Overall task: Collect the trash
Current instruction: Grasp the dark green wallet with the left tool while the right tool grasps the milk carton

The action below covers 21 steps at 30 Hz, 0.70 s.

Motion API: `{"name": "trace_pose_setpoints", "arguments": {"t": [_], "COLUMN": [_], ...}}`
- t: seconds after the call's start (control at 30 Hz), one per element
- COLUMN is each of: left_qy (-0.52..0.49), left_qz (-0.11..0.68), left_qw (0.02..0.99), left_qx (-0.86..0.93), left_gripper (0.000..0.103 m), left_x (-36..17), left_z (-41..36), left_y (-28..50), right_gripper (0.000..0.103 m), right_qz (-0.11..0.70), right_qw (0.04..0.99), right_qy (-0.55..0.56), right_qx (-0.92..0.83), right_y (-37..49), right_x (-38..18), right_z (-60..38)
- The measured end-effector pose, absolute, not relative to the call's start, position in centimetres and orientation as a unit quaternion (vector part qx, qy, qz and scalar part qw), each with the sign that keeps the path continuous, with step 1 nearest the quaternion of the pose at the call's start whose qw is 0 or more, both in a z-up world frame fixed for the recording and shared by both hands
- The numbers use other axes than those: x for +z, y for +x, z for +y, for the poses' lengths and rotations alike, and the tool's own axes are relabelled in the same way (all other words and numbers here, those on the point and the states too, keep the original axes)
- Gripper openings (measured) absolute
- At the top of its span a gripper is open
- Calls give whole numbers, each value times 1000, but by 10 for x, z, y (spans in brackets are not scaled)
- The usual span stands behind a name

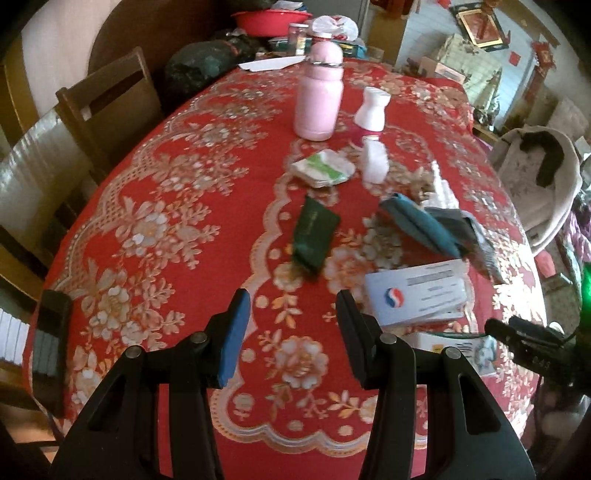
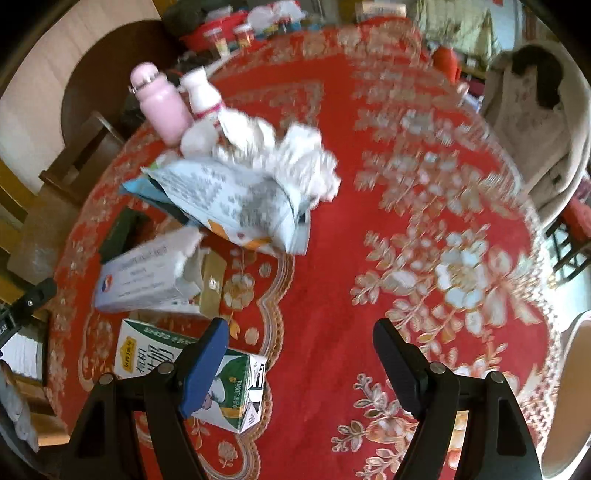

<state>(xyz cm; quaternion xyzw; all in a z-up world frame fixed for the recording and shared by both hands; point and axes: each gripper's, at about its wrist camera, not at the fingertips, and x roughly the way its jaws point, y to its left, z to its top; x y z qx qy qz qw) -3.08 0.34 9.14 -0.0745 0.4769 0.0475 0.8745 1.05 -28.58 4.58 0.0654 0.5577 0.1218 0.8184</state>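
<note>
Trash lies on a red floral tablecloth (image 1: 166,192). In the left wrist view I see a dark green packet (image 1: 314,236), a white-green wrapper (image 1: 323,168), a blue wrapper (image 1: 421,223), a white box (image 1: 417,295) and two small white bottles (image 1: 372,110). My left gripper (image 1: 291,306) is open and empty, just short of the green packet. In the right wrist view a milk carton (image 2: 229,384) lies under my left finger, with a torn white box (image 2: 147,277), a printed bag (image 2: 236,203) and crumpled tissue (image 2: 306,158) beyond. My right gripper (image 2: 301,339) is open and empty above bare cloth.
A pink flask (image 1: 319,96) stands mid-table, also in the right wrist view (image 2: 160,107). A red basin (image 1: 271,20) and clutter sit at the far edge. Wooden chairs (image 1: 107,99) stand at the left. A chair draped with a pale coat (image 2: 532,122) stands at the right.
</note>
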Motion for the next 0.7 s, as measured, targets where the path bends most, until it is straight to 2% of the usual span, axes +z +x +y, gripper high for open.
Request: {"name": "trace_pose_setpoints", "arguments": {"t": [0.2, 0.43, 0.7], "left_qy": [-94, -97, -40], "left_qz": [483, 497, 519], "left_qw": [869, 862, 854], "left_qx": [50, 9, -18], "left_gripper": [46, 46, 46], "left_x": [84, 70, 46], "left_z": [19, 15, -5], "left_y": [-16, 23, 70], "right_gripper": [78, 79, 81], "right_qz": [583, 548, 531], "right_qw": [793, 810, 820], "right_qy": [59, 86, 73], "right_qx": [165, 190, 202], "right_y": [-20, -43, -46], "right_x": [39, 65, 74], "right_z": [-266, -261, -219]}}
